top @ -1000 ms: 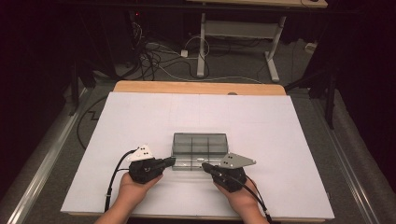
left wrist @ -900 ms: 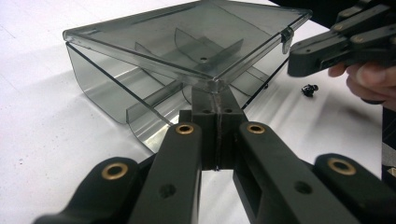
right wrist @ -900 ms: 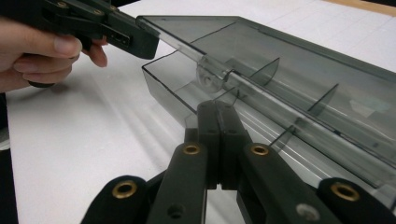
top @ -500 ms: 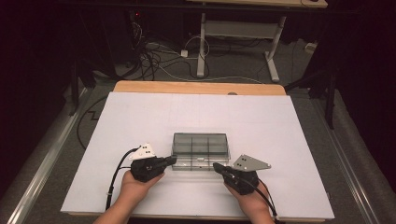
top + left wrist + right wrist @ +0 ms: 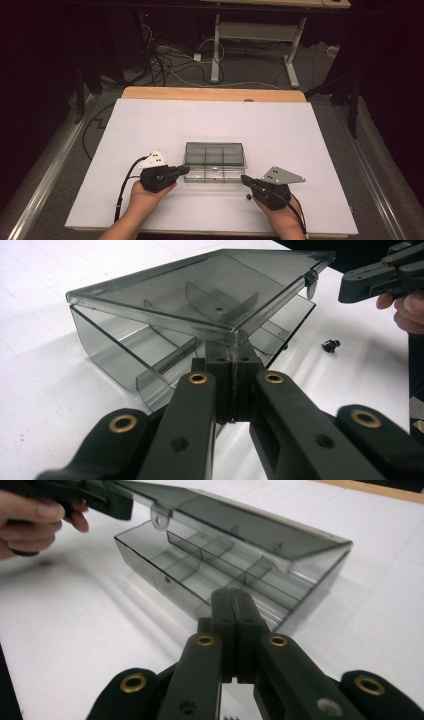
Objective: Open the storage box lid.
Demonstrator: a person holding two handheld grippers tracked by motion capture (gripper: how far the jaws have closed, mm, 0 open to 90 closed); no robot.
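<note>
A white sheet covers the worktop (image 5: 150,130), with a strip of bare pale wood showing along its far edge. Beyond it the room is dark: grey floor, a tangle of cables (image 5: 165,57) and the white legs of another desk (image 5: 255,35). Near the front middle of the sheet sits a smoky clear plastic compartment box (image 5: 215,161), its hinged lid (image 5: 200,295) raised slightly above the divided tray. The left gripper (image 5: 184,170) rests at the box's left front corner, jaws pressed together with their tips under the lid's corner. The right gripper (image 5: 245,179) is just off the right front corner, jaws also pressed together, holding nothing. A small black screw-like piece (image 5: 330,345) lies on the sheet beside it.
</note>
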